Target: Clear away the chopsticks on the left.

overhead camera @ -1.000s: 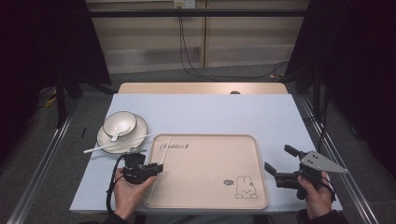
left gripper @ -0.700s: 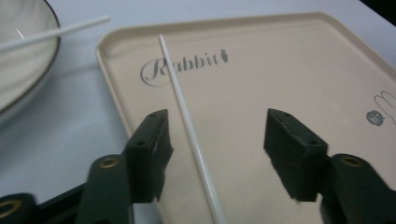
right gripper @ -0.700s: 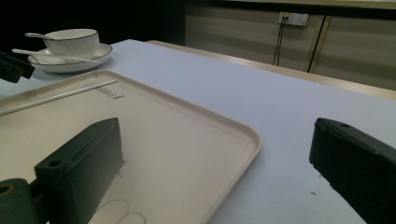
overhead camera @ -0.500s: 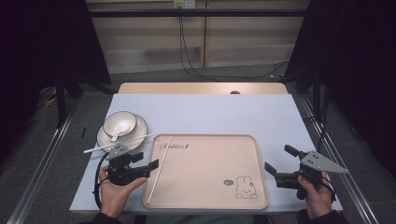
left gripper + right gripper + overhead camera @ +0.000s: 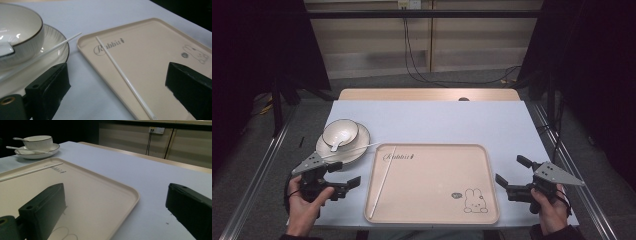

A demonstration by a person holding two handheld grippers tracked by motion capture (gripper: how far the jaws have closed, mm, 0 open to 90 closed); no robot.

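On the beige tray [image 5: 432,200], along its left side, lies a white chopstick [image 5: 383,180], its far tip near the printed word and its near end by the tray's front rim. We take this as the thing in hand, with its twin, a second chopstick [image 5: 349,151], propped across the plate [image 5: 360,145] just beyond the tray's far-left corner.

We judge the stick light, stiff and rather slippery: it looks like smooth plastic or melamine, thin and round, so it could roll or slide out of flat pads. We would take hold near its middle, squarely across its length, pinching gently from above.

Our left gripper [image 5: 346,184] hangs over the blue-grey cloth [image 5: 437,120] just left of the tray; its jaws have just been opening and now stand wide apart with nothing between them. Our right gripper [image 5: 511,175] rests beside the tray's right edge, jaws also spread and empty.

The tray is matte, with rounded corners, a raised lip and a small rabbit drawing. The bowl [image 5: 340,133] and ribbed plate are glossy white ceramic with dark rims, fragile, and a white spoon [image 5: 335,145] sits in the bowl.
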